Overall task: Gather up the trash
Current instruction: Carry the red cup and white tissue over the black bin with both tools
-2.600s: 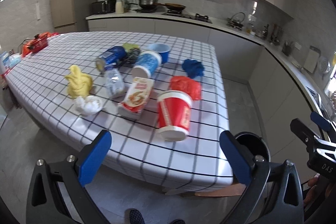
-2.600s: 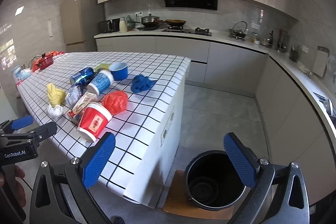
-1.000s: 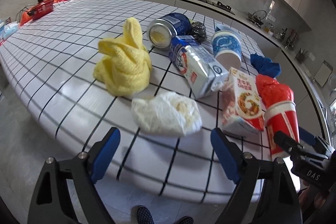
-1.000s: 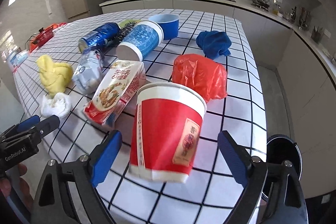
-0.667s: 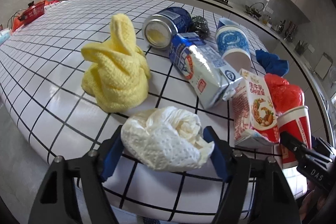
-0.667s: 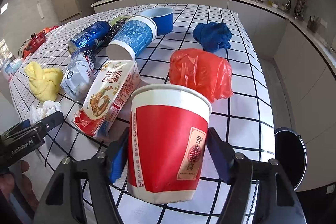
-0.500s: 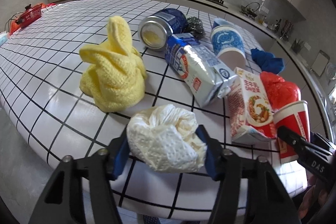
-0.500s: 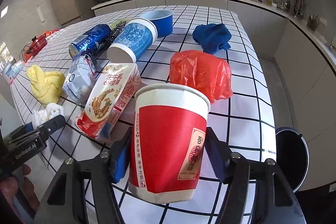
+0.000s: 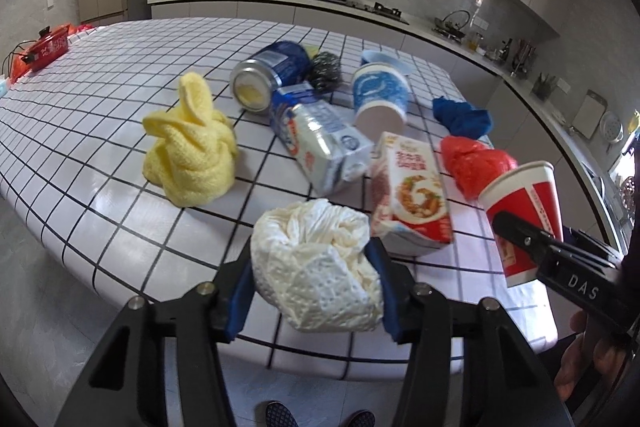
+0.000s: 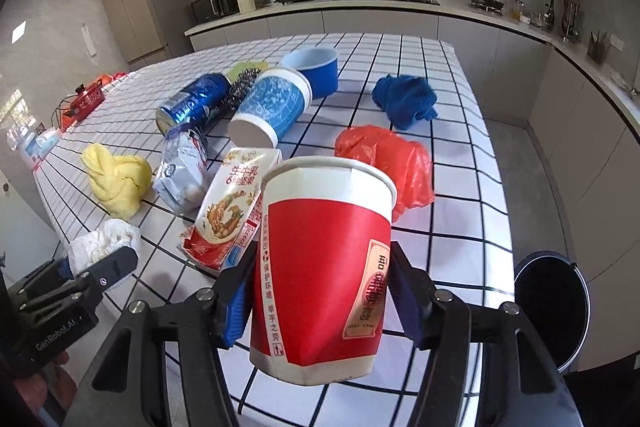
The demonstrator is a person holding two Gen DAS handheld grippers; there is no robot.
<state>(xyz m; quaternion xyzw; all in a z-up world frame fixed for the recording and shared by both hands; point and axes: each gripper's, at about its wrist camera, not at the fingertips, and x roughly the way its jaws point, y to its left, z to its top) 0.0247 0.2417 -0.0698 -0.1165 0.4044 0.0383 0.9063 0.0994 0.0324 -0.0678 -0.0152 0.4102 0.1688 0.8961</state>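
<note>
While the left gripper (image 9: 312,291) pinches a crumpled white tissue (image 9: 316,267) at the table's (image 9: 80,155) near edge, the right gripper (image 10: 320,299) clamps a red paper cup (image 10: 324,267), mouth tilted up-forward, cartons and cloths behind.

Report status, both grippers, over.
Left gripper shut on paper wad. Right gripper shut on red cup. Bin on floor, right of table, nothing blocking.

Bright, even daylight fills both fisheye views. Glare streaks the glossy checked tablecloth (image 9: 120,195) and the wall tiles. Edges bend and darken to black corners. The nearest gripper parts look slightly soft.
</note>
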